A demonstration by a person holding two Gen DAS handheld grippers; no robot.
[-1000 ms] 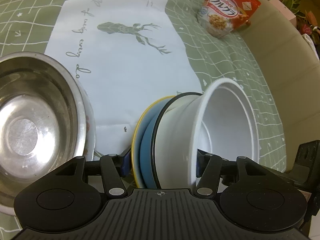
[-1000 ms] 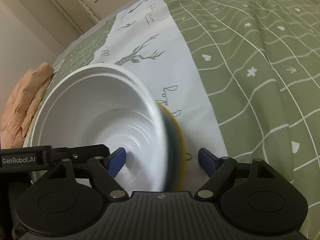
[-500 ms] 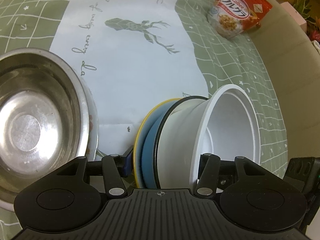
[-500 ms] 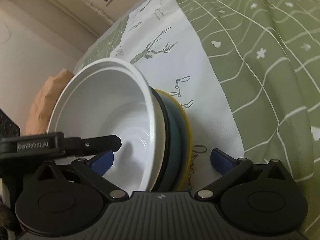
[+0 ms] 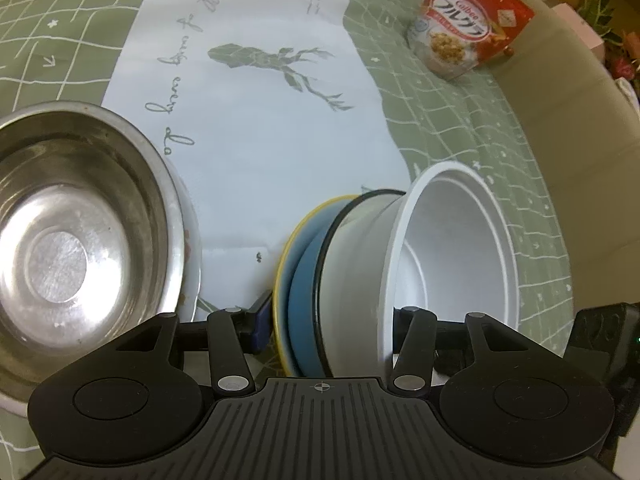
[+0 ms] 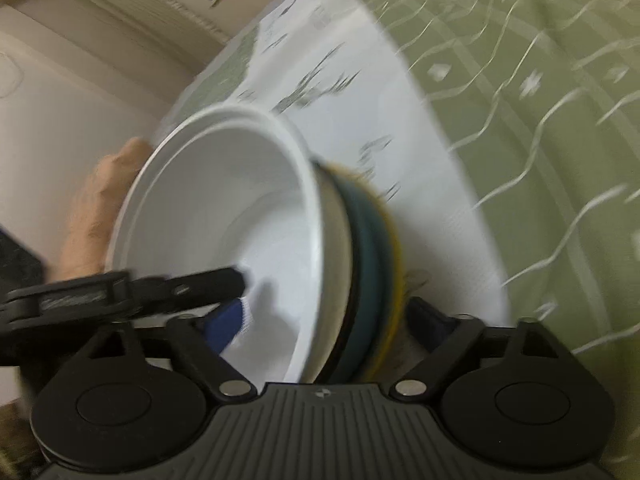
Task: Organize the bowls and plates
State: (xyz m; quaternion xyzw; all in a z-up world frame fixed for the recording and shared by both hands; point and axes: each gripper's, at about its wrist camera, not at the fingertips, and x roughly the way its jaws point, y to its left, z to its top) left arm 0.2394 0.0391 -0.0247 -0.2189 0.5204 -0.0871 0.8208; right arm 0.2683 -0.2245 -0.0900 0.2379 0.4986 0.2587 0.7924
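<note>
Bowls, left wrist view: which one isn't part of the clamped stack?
The steel bowl, sitting apart at left on a floral plate. The white bowl is stacked with the blue dish, tipped on edge inside the left claw.

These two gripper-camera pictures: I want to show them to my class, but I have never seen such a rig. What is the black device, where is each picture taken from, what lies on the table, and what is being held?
There is no robot. A person holds a black two-finger clamp in each hand, and each clamp carries a camera looking along its fingers.

The left camera shows the left gripper clamped across a tipped stack of dishes: a white bowl nested in blue and yellow plates.

The right camera, blurred by motion, shows the right gripper around the same stack.

On the green tablecloth lie a steel bowl and a cereal bag.
</note>
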